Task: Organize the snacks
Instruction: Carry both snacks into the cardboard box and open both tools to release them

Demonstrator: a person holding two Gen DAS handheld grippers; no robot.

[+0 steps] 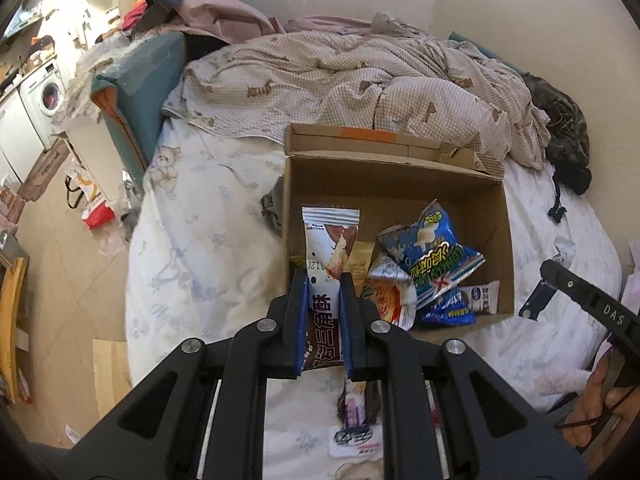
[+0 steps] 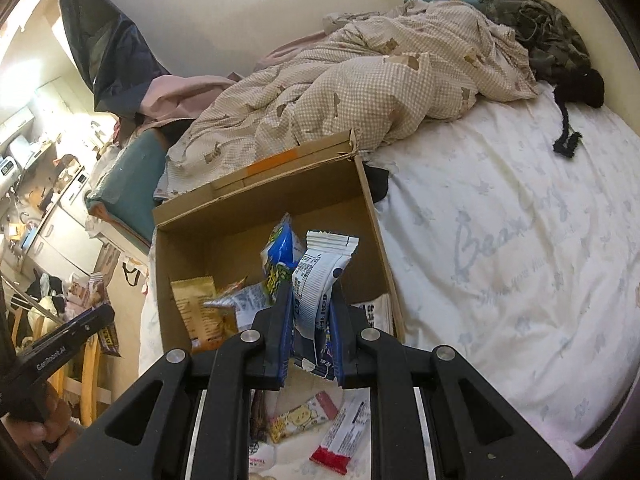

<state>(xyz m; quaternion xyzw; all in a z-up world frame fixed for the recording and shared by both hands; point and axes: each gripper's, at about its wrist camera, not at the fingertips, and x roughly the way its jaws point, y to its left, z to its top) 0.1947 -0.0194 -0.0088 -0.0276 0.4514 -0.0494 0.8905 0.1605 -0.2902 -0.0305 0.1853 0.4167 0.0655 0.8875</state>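
black left gripper (image 1: 324, 300) and right gripper (image 2: 310, 312), blue pads, silver screws, white lettering.

Soft daylight from left – glare there, fisheye-bent edges, sharp centre

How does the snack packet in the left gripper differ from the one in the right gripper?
The left packet is white and brown with a pictured snack; the right packet is white with fine print facing the camera. The left looks flat, the right crumpled. Both are clamped upright above the cardboard box.
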